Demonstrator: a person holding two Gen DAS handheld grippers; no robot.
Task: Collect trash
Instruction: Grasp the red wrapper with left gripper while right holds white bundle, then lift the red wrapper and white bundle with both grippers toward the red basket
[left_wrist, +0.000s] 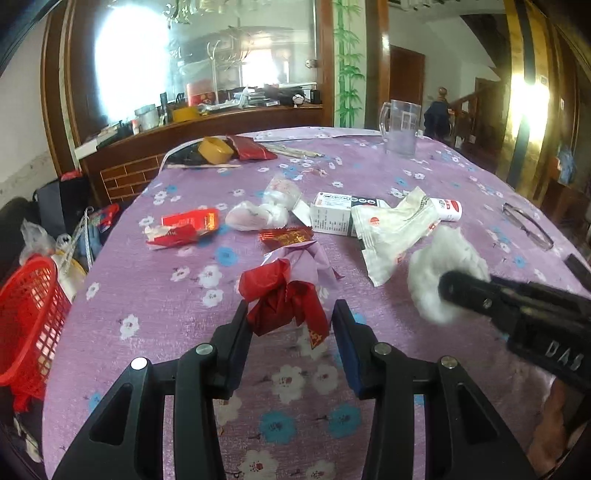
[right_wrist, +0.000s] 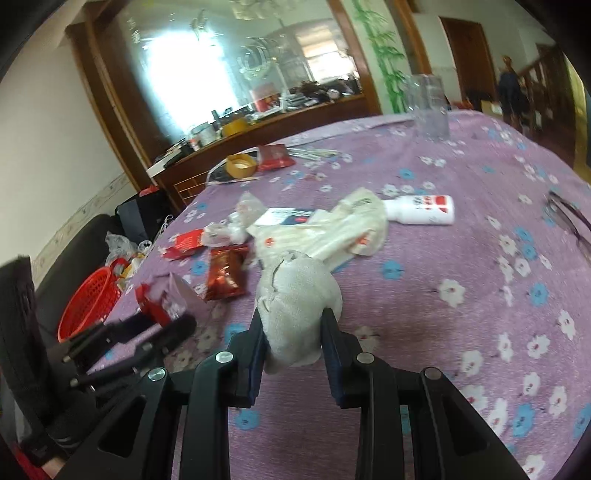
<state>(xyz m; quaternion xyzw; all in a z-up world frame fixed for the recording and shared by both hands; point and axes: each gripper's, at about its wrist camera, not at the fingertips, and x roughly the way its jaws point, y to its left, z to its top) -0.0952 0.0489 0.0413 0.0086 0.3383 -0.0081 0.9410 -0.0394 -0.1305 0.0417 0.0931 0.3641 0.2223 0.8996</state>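
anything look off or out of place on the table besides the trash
A pair of eyeglasses lies on the tablecloth near the right edge, close to the litter, and could be swept up by mistake. A white bottle lies tipped on its side.

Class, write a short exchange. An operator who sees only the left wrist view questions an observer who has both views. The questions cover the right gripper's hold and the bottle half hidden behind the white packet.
Operator: In my view the right gripper crosses a white wad. Is the wad actually gripped?
Observer: Yes. The right wrist view shows both pads pressing its sides, and the wad bulges out above them.
Operator: A white bottle peeks from behind the white packet. Is it upright?
Observer: No. It lies on its side on the tablecloth, with its narrow end against the packet.
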